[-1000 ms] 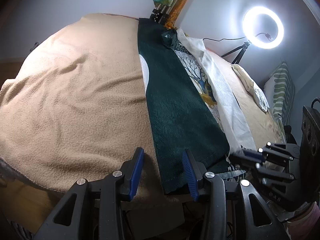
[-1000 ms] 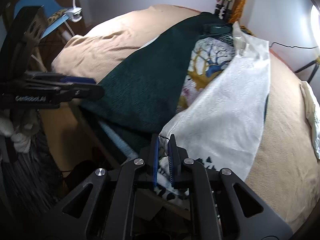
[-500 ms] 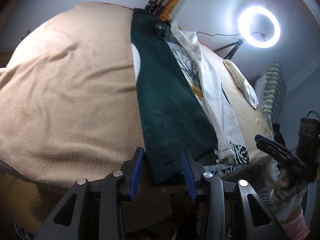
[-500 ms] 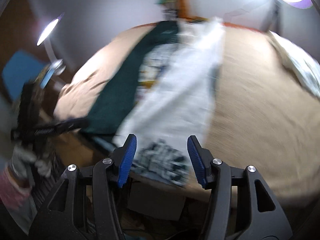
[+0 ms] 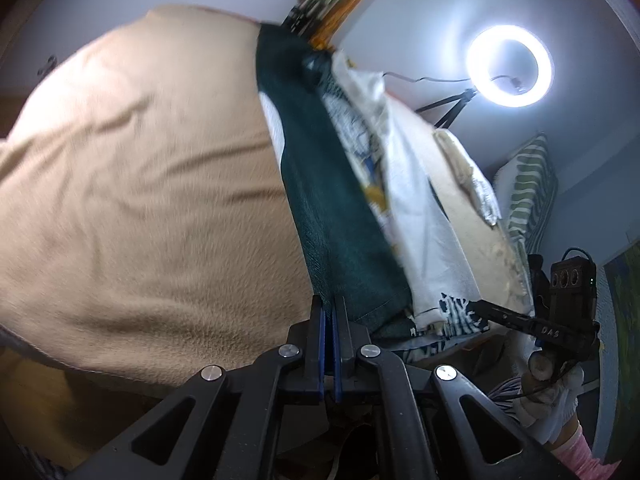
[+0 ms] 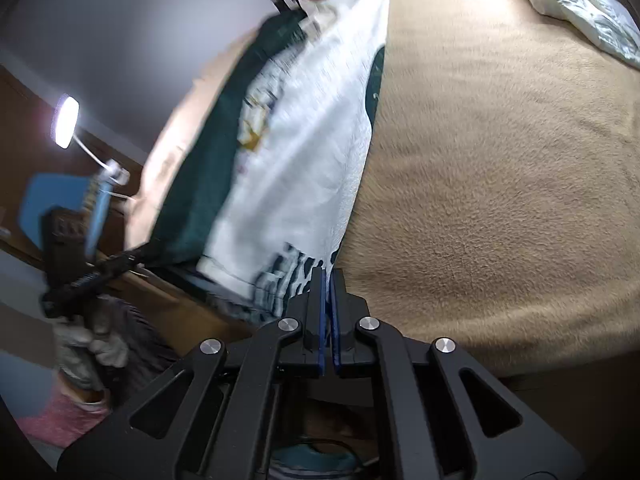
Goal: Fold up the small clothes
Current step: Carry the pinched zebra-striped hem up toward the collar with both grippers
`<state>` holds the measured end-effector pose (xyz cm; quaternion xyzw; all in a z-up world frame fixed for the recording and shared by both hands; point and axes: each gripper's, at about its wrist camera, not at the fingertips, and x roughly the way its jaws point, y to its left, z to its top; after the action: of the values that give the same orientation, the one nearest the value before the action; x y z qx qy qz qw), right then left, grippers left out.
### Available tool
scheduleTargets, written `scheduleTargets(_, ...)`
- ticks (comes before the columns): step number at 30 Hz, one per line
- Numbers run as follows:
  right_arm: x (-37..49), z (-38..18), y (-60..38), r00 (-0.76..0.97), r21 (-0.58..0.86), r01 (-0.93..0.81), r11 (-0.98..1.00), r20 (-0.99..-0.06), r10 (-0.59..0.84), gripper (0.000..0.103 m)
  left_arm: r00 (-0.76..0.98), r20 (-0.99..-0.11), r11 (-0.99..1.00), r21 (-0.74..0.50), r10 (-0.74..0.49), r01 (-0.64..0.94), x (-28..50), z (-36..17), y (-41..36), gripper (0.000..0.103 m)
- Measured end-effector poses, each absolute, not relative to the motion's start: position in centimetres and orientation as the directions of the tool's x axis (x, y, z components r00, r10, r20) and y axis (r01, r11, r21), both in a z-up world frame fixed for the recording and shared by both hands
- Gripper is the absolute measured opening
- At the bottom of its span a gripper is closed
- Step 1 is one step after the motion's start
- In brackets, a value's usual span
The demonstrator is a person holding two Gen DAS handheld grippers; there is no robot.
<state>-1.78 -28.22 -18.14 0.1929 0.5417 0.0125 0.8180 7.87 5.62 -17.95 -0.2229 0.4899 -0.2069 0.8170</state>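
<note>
Your left gripper (image 5: 329, 312) is pinched on the near hem of the dark green flap (image 5: 340, 216), bottom center of its frame. Your right gripper (image 6: 328, 284) is pressed together on the patterned hem of the shirt (image 6: 296, 152), bottom center. The shirt lies lengthwise on the tan blanket (image 6: 500, 184), running toward upper center. Ring light (image 5: 510, 66) sits upper right.

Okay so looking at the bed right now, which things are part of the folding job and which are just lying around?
Part of the job:
- garment, green side panels folded over its white printed middle
- left gripper, shut on its green hem corner
- right gripper, shut on its patterned hem corner

Just lying about:
- tan blanket
- crumpled white cloth
- ring light
- striped pillow
- clip lamp
</note>
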Motion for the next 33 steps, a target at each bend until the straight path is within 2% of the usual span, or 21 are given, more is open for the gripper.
scheduleTargets(3,-2.2,-17.6,-28.7,0.444,0.334,0.196,0.922,-0.868,0.22,0.004,0.43,-0.717,0.823,-0.552,-0.549,0.131,8.0,-18.0,5.6,0.0)
scheduleTargets(7,-1.9,-20.2,-29.1,0.384,0.318,0.24,0.917,-0.899,0.211,0.004,0.397,-0.743,0.831,-0.548,-0.538,0.1,8.3,-20.0,5.5,0.0)
scheduleTargets(18,-0.4,-18.9,-31.0,0.47,0.489,0.265,0.831,-0.818,0.332,0.004,0.446,-0.688,0.804,-0.578,-0.573,0.142,9.8,-16.9,5.7,0.0)
scheduleTargets(33,10.3,-16.0,-35.1,0.554,0.505,0.294,0.812,-0.782,0.286,0.004,0.525,-0.64,0.8,-0.582,-0.561,0.145,20.5,-14.1,6.1,0.0)
